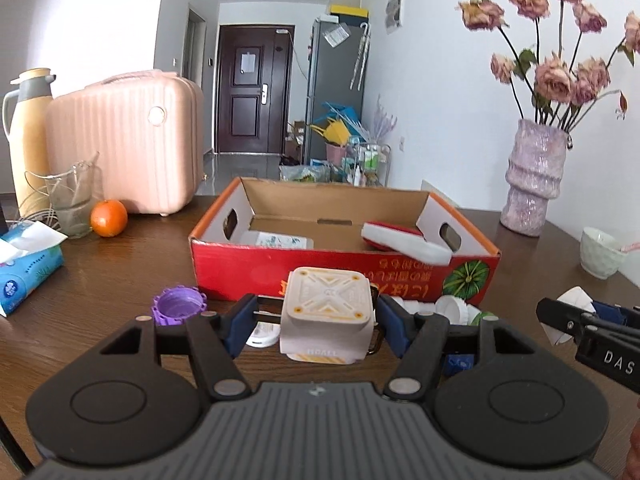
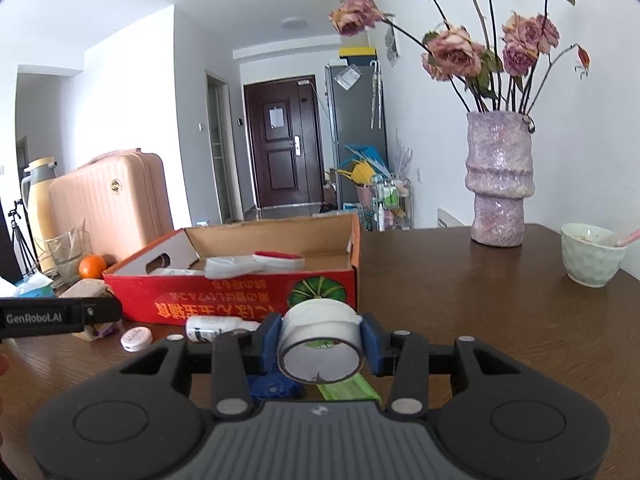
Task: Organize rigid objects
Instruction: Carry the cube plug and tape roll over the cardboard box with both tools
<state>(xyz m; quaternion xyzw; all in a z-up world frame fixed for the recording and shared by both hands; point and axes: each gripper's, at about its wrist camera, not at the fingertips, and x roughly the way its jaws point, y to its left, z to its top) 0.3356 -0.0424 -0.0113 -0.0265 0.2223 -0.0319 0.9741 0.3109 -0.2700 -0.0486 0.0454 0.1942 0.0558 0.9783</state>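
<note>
The left gripper point(image 1: 316, 320) has its blue pads pressed on the two sides of a beige square box point(image 1: 326, 314) with a raised X on its face, held clear of the brown table point(image 1: 132, 264) just in front of the near wall of the red cardboard box point(image 1: 344, 268) — a purple cap point(image 1: 178, 305) lies on the table to its left. The right gripper point(image 2: 320, 344) pinches a white tape roll point(image 2: 320, 344) between its pads, the roll's open core facing the camera, low over the table near the box's right front corner. Both tools point slightly downward toward the box, the left one reaching in from the left edge of the right wrist view — beside a small white round tin point(image 2: 136, 338) and a white bottle point(image 2: 220, 326) lying on its side.
</note>
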